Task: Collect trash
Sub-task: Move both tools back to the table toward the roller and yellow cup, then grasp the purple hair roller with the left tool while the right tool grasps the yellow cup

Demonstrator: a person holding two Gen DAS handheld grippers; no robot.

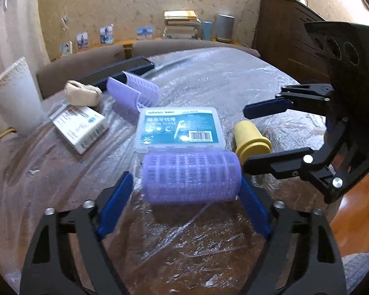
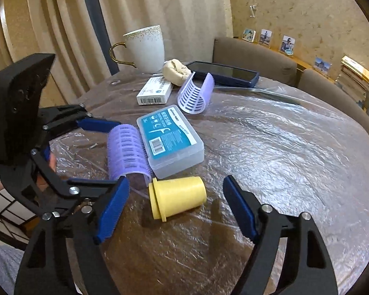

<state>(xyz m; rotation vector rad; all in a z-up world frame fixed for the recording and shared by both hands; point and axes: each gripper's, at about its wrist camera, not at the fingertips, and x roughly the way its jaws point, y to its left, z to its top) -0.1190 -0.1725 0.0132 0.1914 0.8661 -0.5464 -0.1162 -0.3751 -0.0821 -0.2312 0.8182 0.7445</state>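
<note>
A round table (image 2: 295,147) covered in crinkled clear plastic film fills both views, with a cluster of small items toward one side and a broad bare stretch of film on the other.

The left gripper (image 1: 187,194) has its blue-padded jaws spread wide, one on each side of a lilac cylindrical hair roller (image 1: 192,175) lying on its side; the right-hand pad sits just beside the roller's end, while the left pad stands clear of it. From the right wrist view the same left gripper (image 2: 110,152) brackets the lilac roller (image 2: 128,151) from the table's near edge.

The right gripper (image 2: 177,211) is also wide open, with a pale yellow plastic cap-shaped cup (image 2: 178,198) lying on its side between the pads — touching neither. In the left wrist view the right gripper (image 1: 248,139) reaches in from the right edge, the yellow cup (image 1: 251,139) between its jaws.

Touching the roller's far side is a clear plastic box with a teal dental-floss label (image 1: 180,129). Beyond it lie a lilac half-shell roller clip (image 1: 135,91), a white cardboard carton with a barcode (image 1: 82,126), a crumpled beige wad (image 1: 82,93), a dark flat phone-like slab (image 1: 120,70) and a white mug with a gold handle (image 1: 14,98) near the table's rim. Brown upholstered chair backs (image 2: 253,55) ring the far edge.
</note>
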